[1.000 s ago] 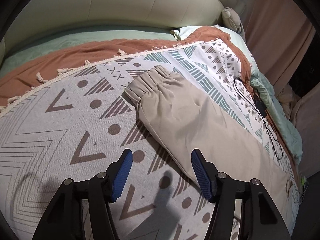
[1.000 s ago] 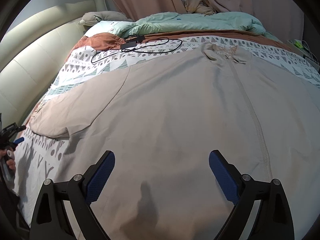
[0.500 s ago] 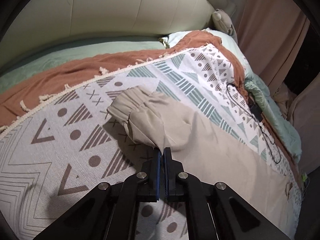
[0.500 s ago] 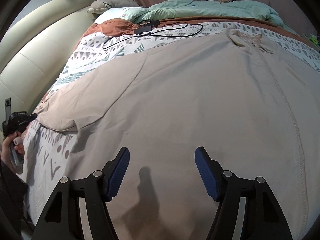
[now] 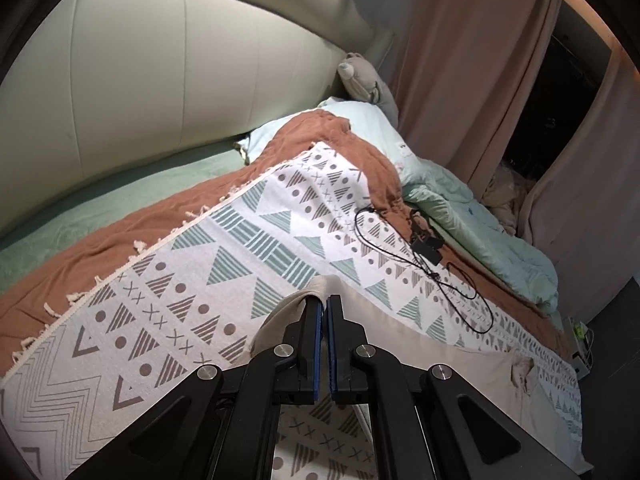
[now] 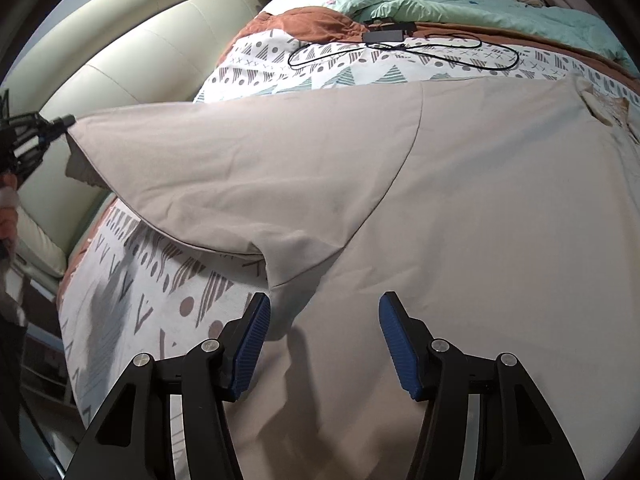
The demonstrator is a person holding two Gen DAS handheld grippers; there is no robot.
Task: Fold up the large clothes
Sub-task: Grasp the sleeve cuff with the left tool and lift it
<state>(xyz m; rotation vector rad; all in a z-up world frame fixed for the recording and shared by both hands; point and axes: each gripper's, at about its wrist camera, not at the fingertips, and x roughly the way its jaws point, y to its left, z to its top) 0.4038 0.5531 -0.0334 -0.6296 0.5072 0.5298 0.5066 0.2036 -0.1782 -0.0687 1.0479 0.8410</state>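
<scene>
A large beige jacket (image 6: 460, 208) lies spread on the patterned bed cover (image 6: 168, 292). My left gripper (image 5: 324, 308) is shut on the end of the jacket's sleeve (image 5: 316, 286) and holds it lifted off the bed; it also shows at the far left of the right wrist view (image 6: 60, 126), with the sleeve (image 6: 248, 168) stretched taut in the air. My right gripper (image 6: 322, 344) is open and empty, low over the jacket's body near the armpit seam. The collar (image 6: 604, 104) lies at the far right.
A black charger with a looped cable (image 6: 400, 46) lies on the cover beyond the jacket. A mint duvet (image 6: 460, 4) and a rust blanket (image 5: 160, 224) lie further back. A cream padded headboard (image 5: 160, 72) and curtains (image 5: 448, 60) border the bed.
My left gripper shut on the sleeve end and lifted it up off the bed. My right gripper narrowed its opening and moved left toward the armpit of the jacket.
</scene>
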